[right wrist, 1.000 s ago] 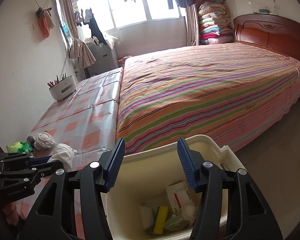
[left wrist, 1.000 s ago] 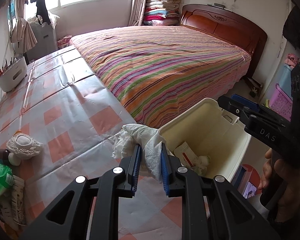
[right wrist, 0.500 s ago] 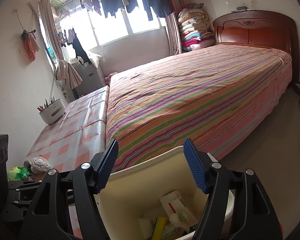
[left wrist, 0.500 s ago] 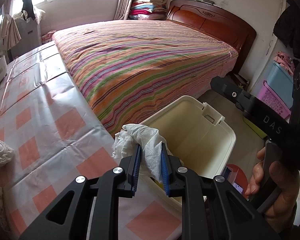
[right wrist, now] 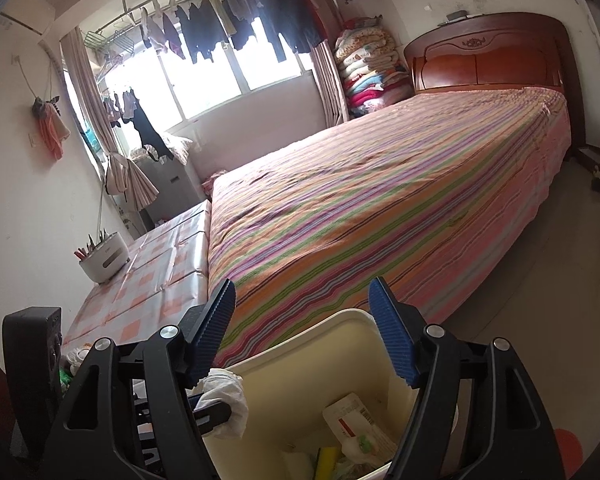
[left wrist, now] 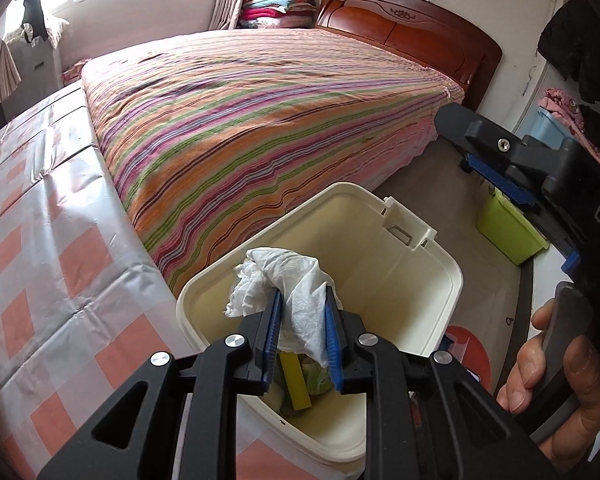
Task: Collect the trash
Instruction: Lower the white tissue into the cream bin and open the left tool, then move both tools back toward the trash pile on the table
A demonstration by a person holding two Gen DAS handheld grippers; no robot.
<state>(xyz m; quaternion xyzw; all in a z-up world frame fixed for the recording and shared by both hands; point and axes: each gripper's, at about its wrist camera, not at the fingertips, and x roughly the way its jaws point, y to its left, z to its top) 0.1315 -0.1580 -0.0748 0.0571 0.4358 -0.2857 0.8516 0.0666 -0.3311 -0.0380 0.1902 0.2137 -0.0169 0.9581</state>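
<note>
Jaws of the left gripper [left wrist: 300,336] clench a crumpled white tissue [left wrist: 288,280], easing a little, poised above the cream trash bin [left wrist: 439,280] for dropping; right gripper [right wrist: 303,336] at three o'clock stands released, empty; striped bed [left wrist: 260,120] beyond at twelve

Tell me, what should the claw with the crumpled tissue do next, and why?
Probably open and let go. The left claw pinches the white tissue right above the open cream bin, where other rubbish already lies at the bottom. Its pads have just begun to ease apart, yet the tissue sits between them. Nothing blocks the drop, and the right claw stands open and empty.
</note>
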